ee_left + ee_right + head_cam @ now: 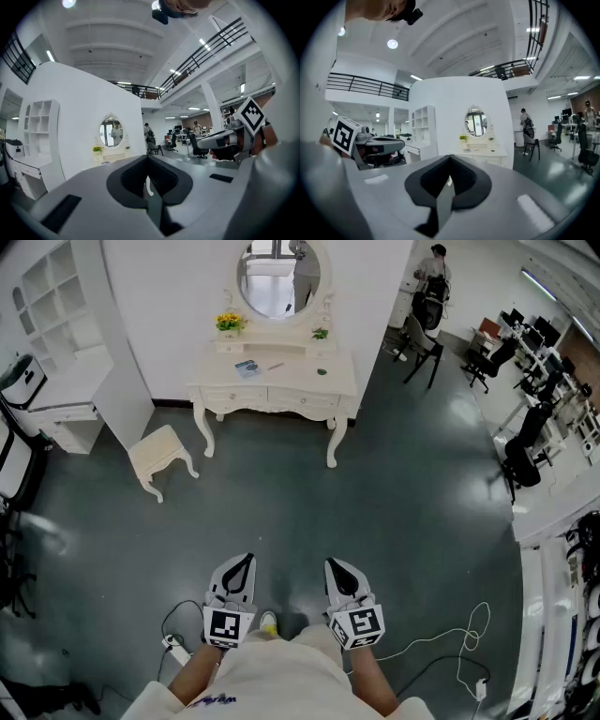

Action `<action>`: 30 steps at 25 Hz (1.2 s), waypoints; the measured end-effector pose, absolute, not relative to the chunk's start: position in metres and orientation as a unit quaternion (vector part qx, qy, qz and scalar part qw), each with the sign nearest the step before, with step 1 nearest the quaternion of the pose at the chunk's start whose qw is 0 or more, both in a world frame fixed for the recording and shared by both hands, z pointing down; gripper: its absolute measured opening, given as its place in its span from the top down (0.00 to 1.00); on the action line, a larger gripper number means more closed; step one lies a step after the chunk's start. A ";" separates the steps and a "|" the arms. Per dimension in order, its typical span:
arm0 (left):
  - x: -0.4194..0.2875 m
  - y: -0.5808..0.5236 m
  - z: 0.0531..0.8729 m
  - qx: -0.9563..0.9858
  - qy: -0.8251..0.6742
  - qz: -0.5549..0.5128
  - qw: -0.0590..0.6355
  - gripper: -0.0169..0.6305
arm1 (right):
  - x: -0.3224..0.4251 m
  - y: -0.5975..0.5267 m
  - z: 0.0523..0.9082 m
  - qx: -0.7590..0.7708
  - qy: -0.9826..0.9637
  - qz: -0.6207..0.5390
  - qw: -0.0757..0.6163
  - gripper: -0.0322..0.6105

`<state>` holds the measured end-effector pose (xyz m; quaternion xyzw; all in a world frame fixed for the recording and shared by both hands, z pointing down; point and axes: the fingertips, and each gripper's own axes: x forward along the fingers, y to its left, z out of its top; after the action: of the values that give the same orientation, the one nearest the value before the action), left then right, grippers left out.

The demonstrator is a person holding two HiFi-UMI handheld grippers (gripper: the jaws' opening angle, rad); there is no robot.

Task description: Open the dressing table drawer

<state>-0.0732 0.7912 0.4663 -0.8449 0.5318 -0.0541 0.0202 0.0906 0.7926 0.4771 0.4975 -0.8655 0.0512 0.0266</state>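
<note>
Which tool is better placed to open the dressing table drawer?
Left, only slightly. The left tool stands in line with the left drawer; the right tool faces the right end of the dressing table. Both are shut, empty and distant.

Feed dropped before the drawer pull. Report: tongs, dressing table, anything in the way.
Left tongs and right tongs both shut, empty. Dressing table across the floor, drawers closed, not reached. Stool to its left in the head view, off the straight line.
</note>
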 end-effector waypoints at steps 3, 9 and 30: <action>-0.099 0.807 0.462 -0.846 0.530 -0.052 0.009 0.96 | 0.050 0.815 0.471 0.482 -0.874 0.037 0.038 0.94; -0.143 0.814 0.460 -0.843 0.534 -0.064 0.011 0.96 | 0.019 0.814 0.467 0.475 -0.878 0.038 0.041 0.94; -0.166 0.797 0.465 -0.842 0.535 -0.064 -0.003 0.96 | 0.014 0.808 0.460 0.509 -0.860 0.019 0.040 0.94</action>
<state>-0.1655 0.7972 0.4649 -0.8425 0.5349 -0.0637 -0.0026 0.0135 0.8085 0.4598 0.5087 -0.8598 0.0188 0.0403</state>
